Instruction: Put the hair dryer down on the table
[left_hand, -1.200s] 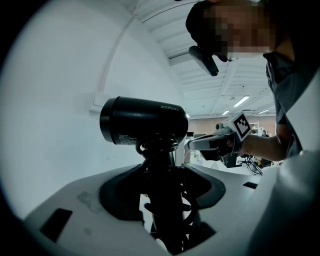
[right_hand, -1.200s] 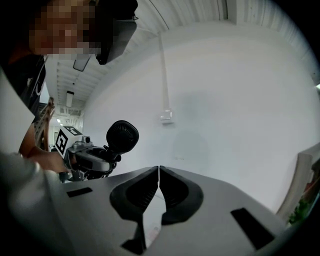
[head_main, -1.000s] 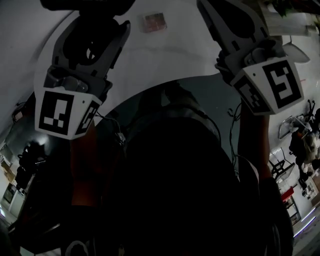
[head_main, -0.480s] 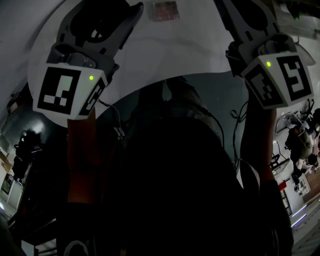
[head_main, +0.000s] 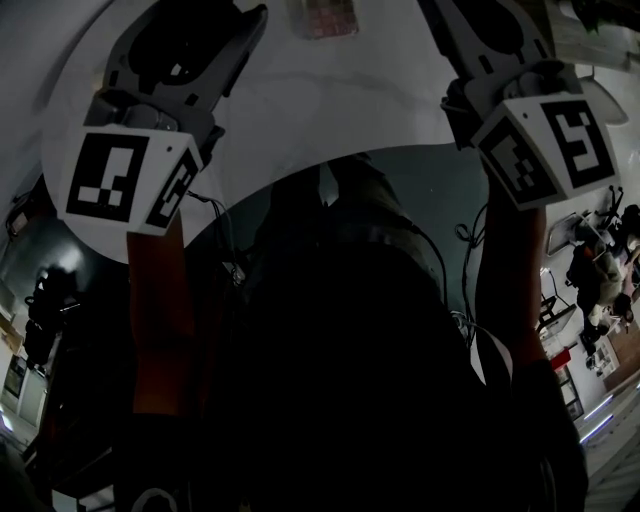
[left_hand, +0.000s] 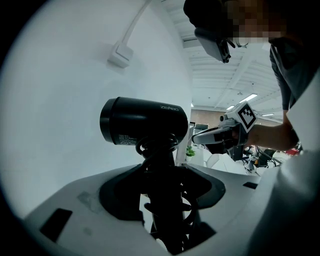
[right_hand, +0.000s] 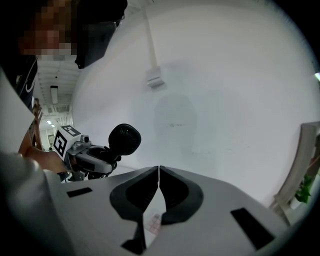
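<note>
Our left hand-held gripper (left_hand: 165, 175) is clenched on the handle of the hair dryer (left_hand: 145, 122), whose coiled cord bunches between the jaws. The black barrel lies crosswise just beyond the jaw tips. We read this as a carrying grip: with the handle pinched low, the barrel hangs clear ahead, ready to meet the surface (head_main: 330, 110) first. The dryer is not yet set down. It seems to hang over the white top, though we cannot tell how near it is.

Our right hand-held gripper (right_hand: 159, 172) is pressed shut on nothing and held well apart to the side, probably to keep out of the way. From there we see the dryer's rear grille. A white cable with a small block (left_hand: 120, 54) lies on the surface beyond, and a small pink item (head_main: 328, 15) sits at the far edge in the head view.

Against half a second ago, the green lights on both marker cubes are out, and the left cube has shifted slightly outward.
</note>
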